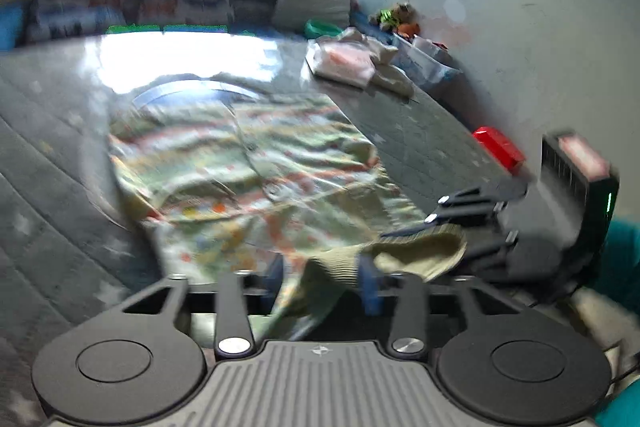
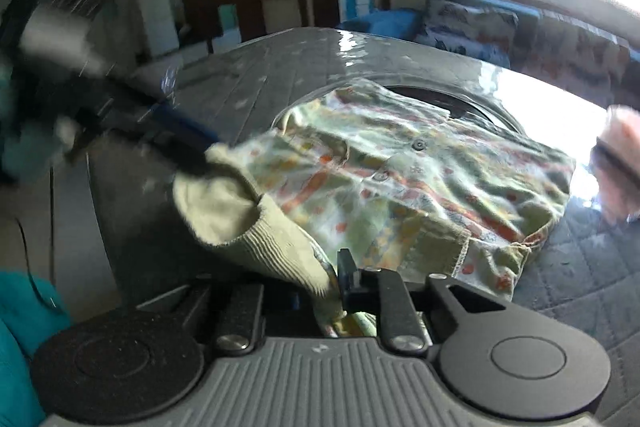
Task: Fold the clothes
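Note:
A small patterned green shirt [image 1: 256,163] with orange and yellow prints and a ribbed green cuff lies spread on a grey quilted table [image 1: 60,147]. It also shows in the right wrist view [image 2: 420,179]. My left gripper [image 1: 324,279] is shut on the ribbed cuff [image 1: 420,251] at the shirt's near edge. My right gripper [image 2: 320,291] is shut on the same ribbed cuff [image 2: 264,239], close beside the left one. The right gripper shows in the left wrist view [image 1: 472,219], and the left gripper in the right wrist view [image 2: 180,147]. Both frames are motion-blurred.
A pile of folded pale and pink clothes [image 1: 352,59] sits at the far right of the table. A red box [image 1: 500,147] lies at the right edge by the wall. A sofa with cushions [image 1: 132,3] stands behind. A round dark plate [image 2: 452,103] lies under the shirt.

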Demonstrator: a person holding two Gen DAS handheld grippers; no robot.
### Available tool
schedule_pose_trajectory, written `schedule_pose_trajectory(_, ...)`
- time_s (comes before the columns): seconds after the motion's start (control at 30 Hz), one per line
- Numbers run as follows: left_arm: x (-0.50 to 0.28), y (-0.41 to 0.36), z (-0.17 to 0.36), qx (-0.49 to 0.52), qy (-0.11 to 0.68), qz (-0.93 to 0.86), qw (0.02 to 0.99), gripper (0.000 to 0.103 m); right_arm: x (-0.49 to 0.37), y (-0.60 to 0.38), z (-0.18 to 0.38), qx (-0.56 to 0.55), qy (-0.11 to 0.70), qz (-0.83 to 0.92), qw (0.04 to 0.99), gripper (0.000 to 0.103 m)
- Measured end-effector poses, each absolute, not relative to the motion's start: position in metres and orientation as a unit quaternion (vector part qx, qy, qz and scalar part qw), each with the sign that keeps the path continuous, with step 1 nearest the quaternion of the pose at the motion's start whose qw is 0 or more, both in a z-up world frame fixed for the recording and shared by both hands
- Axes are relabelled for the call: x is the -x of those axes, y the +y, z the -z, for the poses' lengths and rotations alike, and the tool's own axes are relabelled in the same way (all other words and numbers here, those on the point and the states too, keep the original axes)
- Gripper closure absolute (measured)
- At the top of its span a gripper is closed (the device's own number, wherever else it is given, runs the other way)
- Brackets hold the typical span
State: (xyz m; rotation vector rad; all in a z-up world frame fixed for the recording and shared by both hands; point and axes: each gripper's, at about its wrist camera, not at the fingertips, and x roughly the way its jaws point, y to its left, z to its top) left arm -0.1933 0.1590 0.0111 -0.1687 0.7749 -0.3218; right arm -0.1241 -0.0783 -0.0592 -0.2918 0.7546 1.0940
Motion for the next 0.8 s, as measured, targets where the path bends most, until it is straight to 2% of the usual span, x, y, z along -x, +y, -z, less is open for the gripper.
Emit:
schedule_pose_trajectory(0.13, 0.215, 0.149, -0.007, 0.002, 0.350, 0.143, 0.926, 0.043, 0.108, -0.080, 0.051, 0.099, 0.373, -0.502, 0.774, 0.089)
schedule_pose_trajectory(0.6, 0.227, 0.128, 0.034, -0.218, 0.280, 0.106, 0.929, 0.042, 0.104, -0.076, 0.043, 0.093, 0.372, -0.482, 0.788, 0.090)
schedule_pose_trajectory(0.67, 0.229, 0.125, 0.041, -0.254, 0.268, 0.113, 0.922, 0.048, 0.104, -0.076, 0.043, 0.094, 0.371, -0.479, 0.790, 0.091)
schedule_pose_trajectory(0.73, 0.229, 0.125, 0.047, -0.277, 0.260, 0.123, 0.917, 0.067, 0.106, -0.076, 0.042, 0.093, 0.368, -0.478, 0.792, 0.092)
schedule_pose_trajectory(0.8, 0.227, 0.128, 0.049, -0.280, 0.258, 0.129, 0.916, 0.080, 0.109, -0.077, 0.042, 0.098, 0.364, -0.478, 0.793, 0.093)
